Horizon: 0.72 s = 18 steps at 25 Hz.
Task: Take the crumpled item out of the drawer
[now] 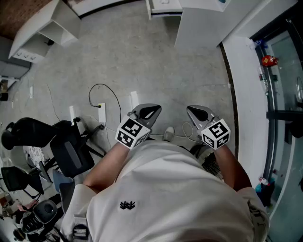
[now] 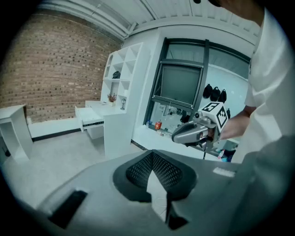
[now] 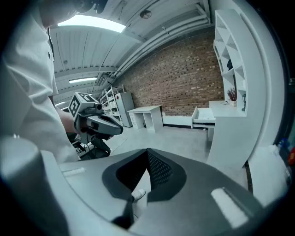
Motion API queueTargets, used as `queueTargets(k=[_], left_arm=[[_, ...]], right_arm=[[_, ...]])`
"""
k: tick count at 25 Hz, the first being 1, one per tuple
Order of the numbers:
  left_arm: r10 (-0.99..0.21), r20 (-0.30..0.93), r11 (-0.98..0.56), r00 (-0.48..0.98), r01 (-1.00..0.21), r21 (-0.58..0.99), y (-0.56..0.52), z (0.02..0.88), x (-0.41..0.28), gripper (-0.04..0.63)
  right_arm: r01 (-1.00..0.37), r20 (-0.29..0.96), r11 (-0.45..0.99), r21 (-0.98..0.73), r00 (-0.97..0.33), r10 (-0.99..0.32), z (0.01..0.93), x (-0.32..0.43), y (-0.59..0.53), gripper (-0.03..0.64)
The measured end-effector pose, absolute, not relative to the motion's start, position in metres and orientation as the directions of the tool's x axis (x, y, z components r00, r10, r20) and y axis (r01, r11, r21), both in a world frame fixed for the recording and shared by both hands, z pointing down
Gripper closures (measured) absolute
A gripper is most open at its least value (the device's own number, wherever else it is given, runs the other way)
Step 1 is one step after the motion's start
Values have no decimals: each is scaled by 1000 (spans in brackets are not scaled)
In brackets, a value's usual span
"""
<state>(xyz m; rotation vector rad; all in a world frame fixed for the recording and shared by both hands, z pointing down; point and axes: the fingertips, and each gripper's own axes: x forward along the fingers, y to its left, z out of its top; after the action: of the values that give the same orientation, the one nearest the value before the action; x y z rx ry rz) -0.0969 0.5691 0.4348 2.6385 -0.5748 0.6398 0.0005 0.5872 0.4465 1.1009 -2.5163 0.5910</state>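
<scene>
Bare floor (image 1: 142, 61) ahead, seemingly clear to drawer (image 1: 163, 7).

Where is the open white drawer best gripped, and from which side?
Likely the drawer by its front panel's top edge, from above on the room side: it stands pulled out of the desk, the panel looks thin and upright, and no handle shows.

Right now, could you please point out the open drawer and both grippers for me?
open drawer (image 2: 90, 117), left gripper view, on its pulled-out white box.
left gripper (image 1: 150, 109), head view, between its fingertips.
right gripper (image 1: 198, 111), head view, between its fingertips.
</scene>
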Motion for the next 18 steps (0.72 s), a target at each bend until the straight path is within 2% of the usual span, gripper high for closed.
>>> queueTargets(k=[6,13,14,15,16,18], left_arm=[[-295,502,-853,813,-461,244,593,428,-60,589],[-327,496,-836,805,-491,246,569,422,-56,589],[-325,495,-837,806,-489,247,563,424,-57,589],[-321,493,-838,808,-486,249,556,426,-58,589],[-318,491,-839,811,-482,252,547,428,-59,589],[-312,485,-840,817,-476,261,528,432,-61,589]], right_arm=[[-745,422,625,-231,-656,-626,438,34,593,607],[-746,394,631,-210,-656,-644,433,51,559,604],[-749,390,631,-204,-653,-649,432,53,549,589],[-752,389,629,-198,-649,-654,432,54,539,512],[-757,388,625,-192,-643,-660,431,55,527,471],[-773,387,609,-176,-623,-679,428,59,502,446]])
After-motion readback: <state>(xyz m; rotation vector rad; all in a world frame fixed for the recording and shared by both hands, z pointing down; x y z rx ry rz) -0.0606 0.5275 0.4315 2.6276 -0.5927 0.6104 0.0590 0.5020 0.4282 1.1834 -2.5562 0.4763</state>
